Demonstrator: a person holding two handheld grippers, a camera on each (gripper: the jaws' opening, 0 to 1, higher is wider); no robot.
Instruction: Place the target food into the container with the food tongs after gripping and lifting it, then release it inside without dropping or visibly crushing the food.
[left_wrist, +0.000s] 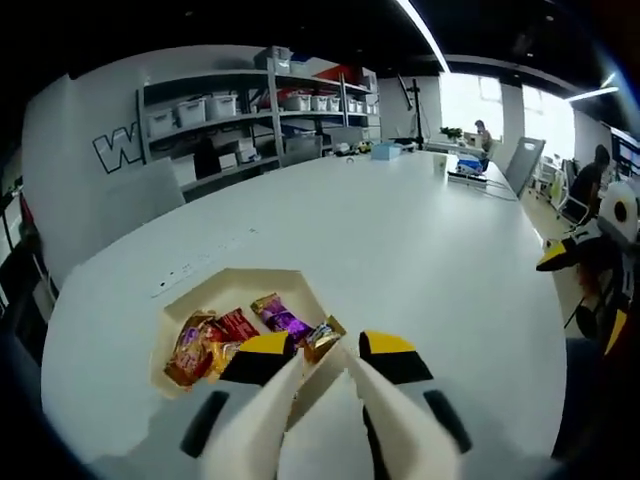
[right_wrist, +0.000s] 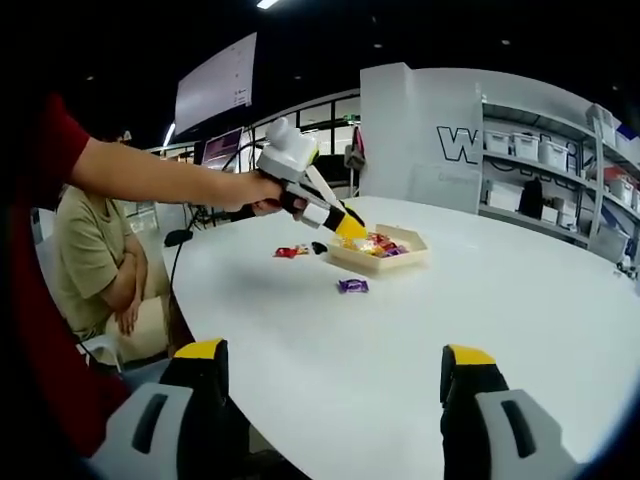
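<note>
Left gripper view shows the left gripper (left_wrist: 322, 358) poised over the near rim of the container (left_wrist: 300, 281), a shallow tray on the white table (left_wrist: 400, 240). Its jaws stand slightly apart, their yellow tips straddling a gold-wrapped candy (left_wrist: 322, 338) at the container's near corner; whether they grip the candy cannot be told. Further wrapped candies lie inside the container, among them a purple candy (left_wrist: 283, 318) and a red candy (left_wrist: 237, 324).

Right gripper view shows the right gripper (right_wrist: 335, 385) with its jaws spread wide, empty, well apart from the container (right_wrist: 378, 255). A loose purple candy (right_wrist: 352, 286) lies on the table just in front of the container, and loose red candies (right_wrist: 291, 251) lie beside it, on the left gripper's side. No tongs are identifiable.

Judgement: the left gripper is nearer the container; the loose purple candy lies between the right gripper and the container.
</note>
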